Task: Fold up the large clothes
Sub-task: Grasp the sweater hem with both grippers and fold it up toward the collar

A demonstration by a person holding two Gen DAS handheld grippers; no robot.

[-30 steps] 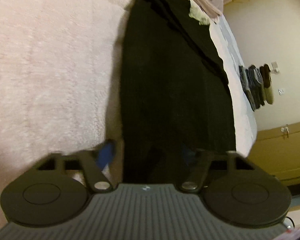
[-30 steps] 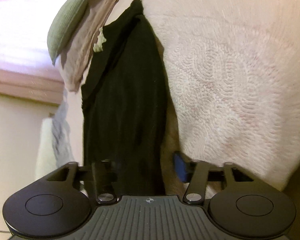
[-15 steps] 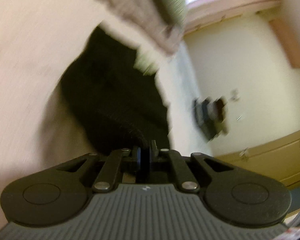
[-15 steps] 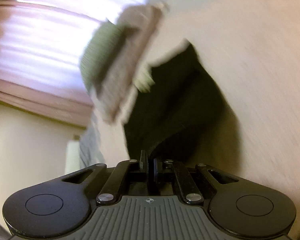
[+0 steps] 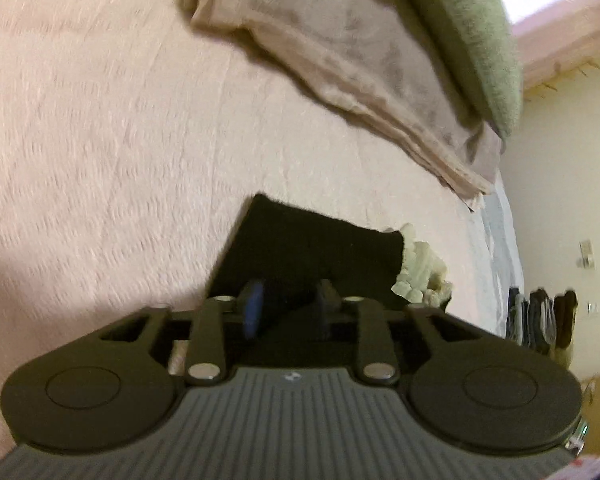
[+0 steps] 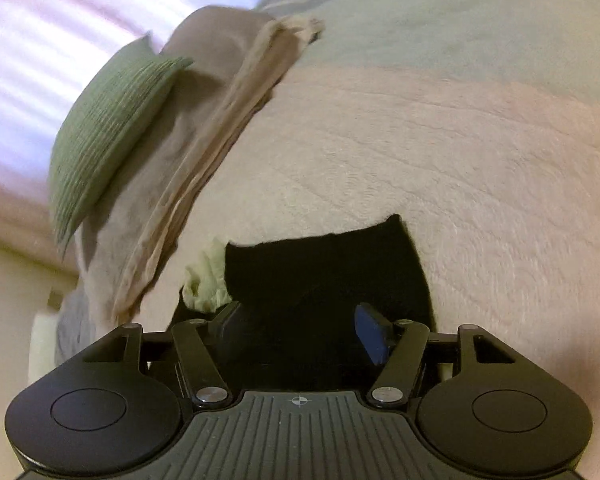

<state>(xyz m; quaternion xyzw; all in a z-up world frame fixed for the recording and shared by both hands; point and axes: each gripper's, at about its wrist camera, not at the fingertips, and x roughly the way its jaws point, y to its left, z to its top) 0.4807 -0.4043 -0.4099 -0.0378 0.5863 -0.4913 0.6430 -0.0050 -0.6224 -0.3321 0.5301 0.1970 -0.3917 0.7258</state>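
Observation:
A black garment lies folded on the pink bedspread, its far edge just ahead of both grippers. In the left wrist view my left gripper stands open low over the near part of the cloth, its blue-padded fingers apart with nothing pinched between them. My right gripper is open too, wider, over the same black garment. A pale green ruffled piece pokes out beside the garment's corner, also seen as the green piece in the right wrist view.
A folded beige blanket with a green cushion on top lies further up the bed. The bed's edge runs on the right, with dark items hanging on the wall beyond. A curtained window is behind.
A second ago both grippers were open at the long garment's near end. They shut on it, carried it toward the pillows, and now stand open with the garment folded shorter.

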